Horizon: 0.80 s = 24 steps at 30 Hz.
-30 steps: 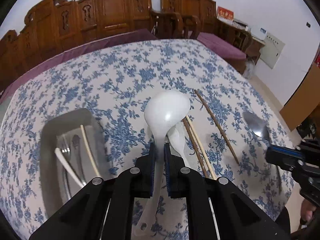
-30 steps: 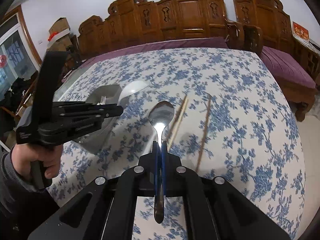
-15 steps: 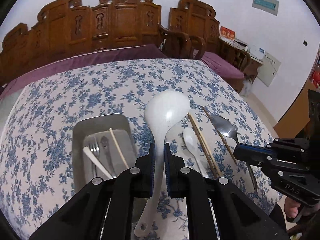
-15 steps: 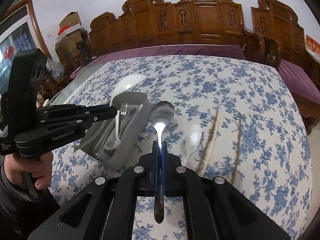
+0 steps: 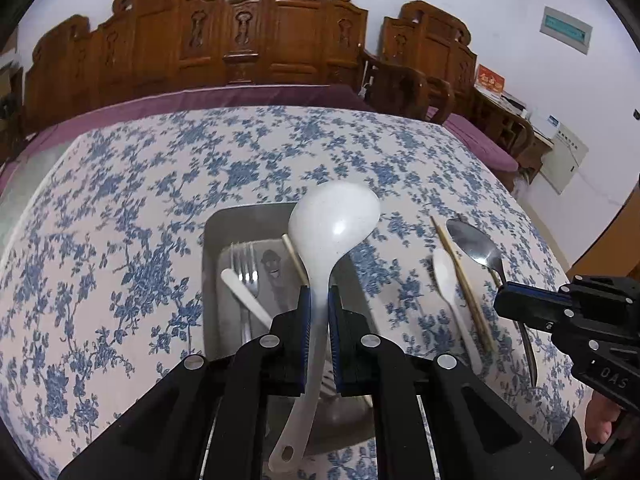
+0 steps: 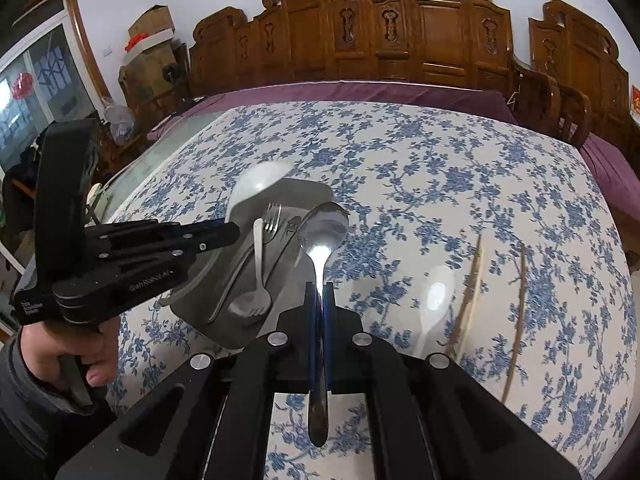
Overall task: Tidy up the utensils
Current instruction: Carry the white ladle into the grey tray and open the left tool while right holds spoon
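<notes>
Fingers of our left gripper (image 5: pixel 319 308) clench the white ladle (image 5: pixel 334 220); right ones pinch the metal spoon (image 6: pixel 322 226). We should lower both flat into the tray (image 5: pixel 210 248) at twelve o'clock.

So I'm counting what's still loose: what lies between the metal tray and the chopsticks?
In the left wrist view, only the small white spoon lies between the metal tray and the chopsticks.

A fork (image 5: pixel 245 264) lies in the tray (image 5: pixel 210 240) on the table (image 5: pixel 120 220) — small spoon (image 5: pixel 446 276) and chopsticks (image 5: pixel 464 284) lie to its right.
</notes>
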Each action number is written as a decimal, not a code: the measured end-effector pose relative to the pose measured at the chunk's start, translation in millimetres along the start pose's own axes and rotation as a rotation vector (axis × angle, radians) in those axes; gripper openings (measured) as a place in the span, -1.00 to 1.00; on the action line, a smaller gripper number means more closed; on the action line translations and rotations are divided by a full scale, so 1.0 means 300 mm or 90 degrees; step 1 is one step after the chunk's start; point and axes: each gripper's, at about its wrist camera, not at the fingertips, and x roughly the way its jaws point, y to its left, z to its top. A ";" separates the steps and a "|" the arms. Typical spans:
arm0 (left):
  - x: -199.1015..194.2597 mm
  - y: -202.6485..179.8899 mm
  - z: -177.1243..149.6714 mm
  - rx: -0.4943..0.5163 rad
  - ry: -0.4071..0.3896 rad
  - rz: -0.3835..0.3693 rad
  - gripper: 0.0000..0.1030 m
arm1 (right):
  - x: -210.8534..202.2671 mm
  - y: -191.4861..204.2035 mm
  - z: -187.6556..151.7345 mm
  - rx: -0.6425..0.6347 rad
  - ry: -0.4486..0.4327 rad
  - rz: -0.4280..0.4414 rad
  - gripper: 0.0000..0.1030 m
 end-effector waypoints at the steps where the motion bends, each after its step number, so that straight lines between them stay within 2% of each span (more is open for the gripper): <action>1: 0.005 0.012 -0.003 -0.005 0.001 0.001 -0.85 | 0.008 0.008 0.004 -0.002 0.001 0.001 -0.92; 5: 0.022 0.061 -0.007 -0.021 0.003 0.021 -0.85 | 0.034 0.036 0.017 -0.008 0.006 0.006 -0.92; 11: 0.055 0.122 -0.001 -0.052 0.012 0.017 -0.85 | 0.061 0.061 0.032 -0.015 0.011 0.008 -0.92; 24: 0.088 0.132 -0.002 -0.068 0.025 -0.003 -0.85 | 0.085 0.081 0.052 -0.014 0.012 0.011 -0.92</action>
